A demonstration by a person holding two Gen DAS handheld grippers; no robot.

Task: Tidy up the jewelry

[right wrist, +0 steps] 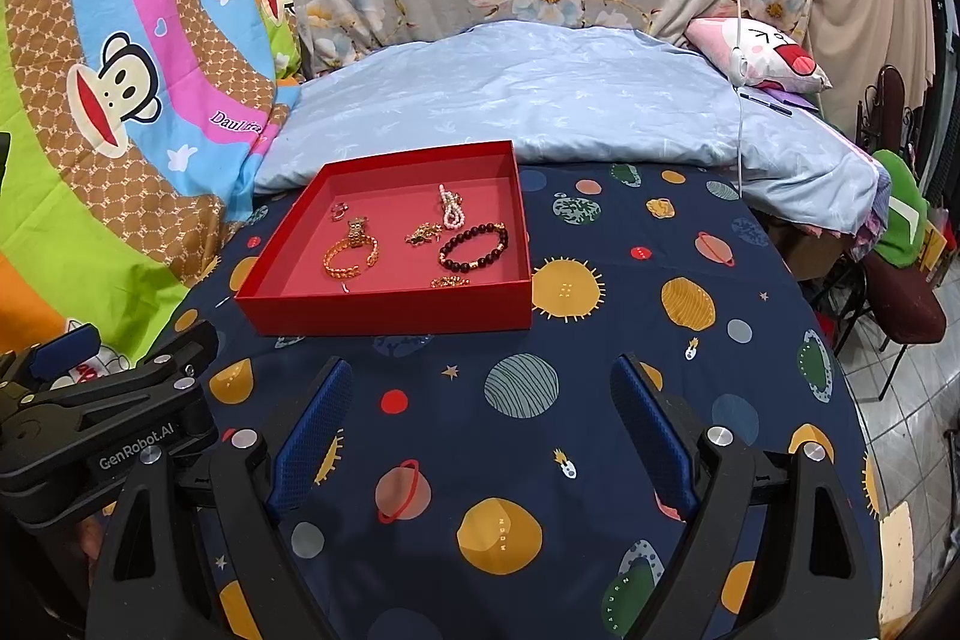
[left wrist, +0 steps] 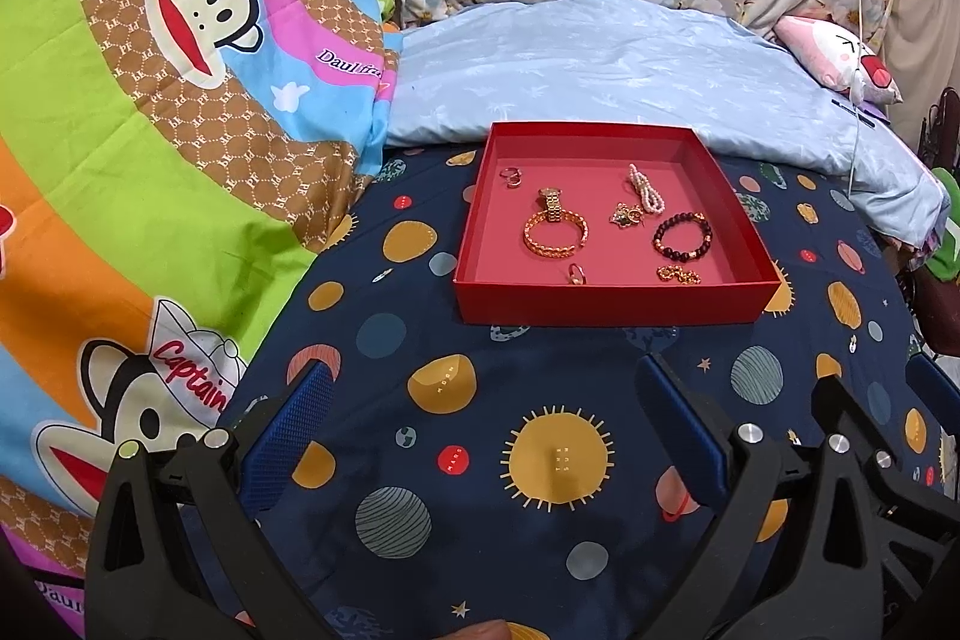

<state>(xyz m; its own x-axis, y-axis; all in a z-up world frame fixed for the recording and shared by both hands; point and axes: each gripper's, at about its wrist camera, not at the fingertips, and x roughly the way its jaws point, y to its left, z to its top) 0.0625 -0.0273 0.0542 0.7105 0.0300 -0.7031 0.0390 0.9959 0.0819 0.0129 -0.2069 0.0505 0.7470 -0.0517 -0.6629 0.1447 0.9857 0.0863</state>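
Both grippers, left gripper and right gripper, are held wide apart, empty; the red tray should be reached slowly.

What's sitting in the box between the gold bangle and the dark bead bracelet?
In the left wrist view, a small gold charm lies between the gold chain bangle and the dark beaded bracelet.

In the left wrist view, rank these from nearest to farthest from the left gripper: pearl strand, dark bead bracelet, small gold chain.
From the left gripper:
1. Small gold chain, near right corner of the red tray.
2. Dark bead bracelet, right side, mid-tray.
3. Pearl strand, toward the back.
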